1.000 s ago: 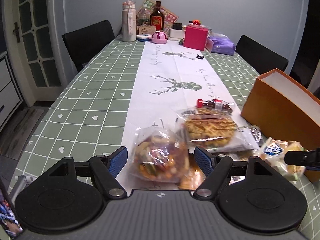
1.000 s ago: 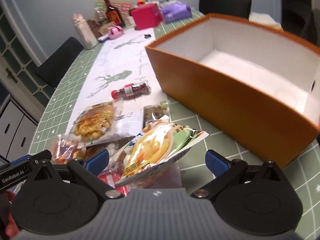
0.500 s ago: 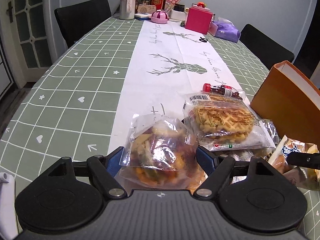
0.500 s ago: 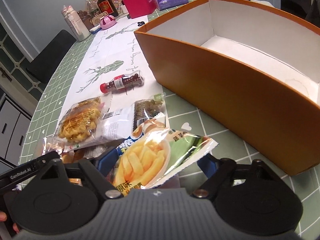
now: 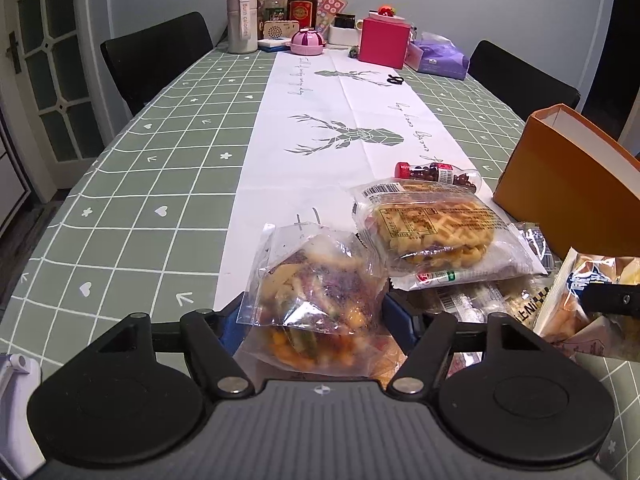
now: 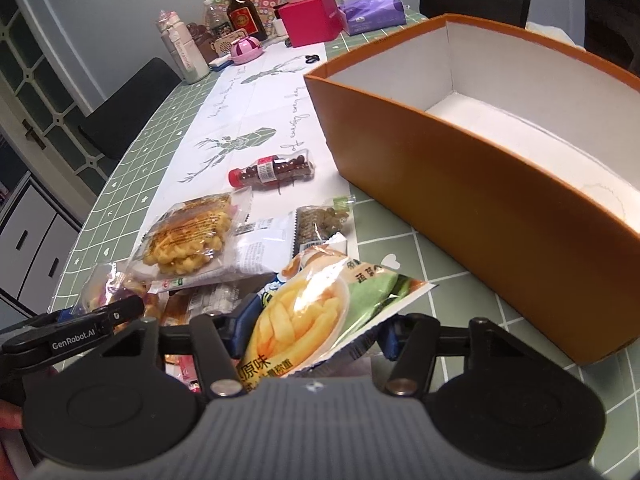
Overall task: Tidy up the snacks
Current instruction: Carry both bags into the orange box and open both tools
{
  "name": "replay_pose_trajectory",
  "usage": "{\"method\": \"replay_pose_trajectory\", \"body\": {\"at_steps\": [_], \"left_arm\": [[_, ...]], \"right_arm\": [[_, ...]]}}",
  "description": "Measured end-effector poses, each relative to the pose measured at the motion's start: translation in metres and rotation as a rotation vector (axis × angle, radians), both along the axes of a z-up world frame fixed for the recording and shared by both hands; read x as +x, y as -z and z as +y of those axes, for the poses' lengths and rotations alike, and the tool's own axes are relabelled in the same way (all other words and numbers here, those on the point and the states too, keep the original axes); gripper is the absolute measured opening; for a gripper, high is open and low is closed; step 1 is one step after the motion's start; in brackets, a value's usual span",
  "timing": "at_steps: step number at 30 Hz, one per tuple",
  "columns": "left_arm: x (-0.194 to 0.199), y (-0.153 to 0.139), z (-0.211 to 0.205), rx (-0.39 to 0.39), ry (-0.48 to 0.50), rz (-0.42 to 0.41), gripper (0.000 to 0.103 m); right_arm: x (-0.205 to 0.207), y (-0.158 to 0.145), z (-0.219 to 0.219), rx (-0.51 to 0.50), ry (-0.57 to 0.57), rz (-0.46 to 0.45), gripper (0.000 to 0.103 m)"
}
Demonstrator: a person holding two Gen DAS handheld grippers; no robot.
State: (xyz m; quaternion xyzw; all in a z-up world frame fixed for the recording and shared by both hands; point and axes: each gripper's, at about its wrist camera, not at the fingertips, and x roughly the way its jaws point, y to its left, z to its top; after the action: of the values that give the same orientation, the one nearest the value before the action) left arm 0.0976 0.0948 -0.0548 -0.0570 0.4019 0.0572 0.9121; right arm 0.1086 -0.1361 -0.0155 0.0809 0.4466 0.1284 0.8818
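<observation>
Now, left wrist view: the left tongs (image 5: 316, 320) have just been closing on the clear bag of mixed colourful snacks (image 5: 316, 300) on the counter (image 5: 140, 200), pads at its sides. Squeeze gently and lift straight. Right wrist view: the right tongs (image 6: 312, 332), wide a second ago, now pinch the yellow-green fries packet (image 6: 316, 312) beside the empty orange cardboard box (image 6: 460, 184).

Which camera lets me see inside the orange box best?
The right wrist view: the box fills the side of the picture, open top toward the camera, white inside, with nothing in the part that shows. The left wrist view catches only one end at the edge.
</observation>
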Motion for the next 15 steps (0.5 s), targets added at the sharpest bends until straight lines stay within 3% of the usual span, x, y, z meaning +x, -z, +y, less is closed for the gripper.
{"method": "replay_pose_trajectory", "body": {"at_steps": [15], "left_arm": [[-0.052,-0.07,-0.013,-0.031,0.006,-0.126,0.079]], "right_arm": [[-0.028,-0.048,-0.006,-0.015,-0.106,-0.117,0.055]]}}
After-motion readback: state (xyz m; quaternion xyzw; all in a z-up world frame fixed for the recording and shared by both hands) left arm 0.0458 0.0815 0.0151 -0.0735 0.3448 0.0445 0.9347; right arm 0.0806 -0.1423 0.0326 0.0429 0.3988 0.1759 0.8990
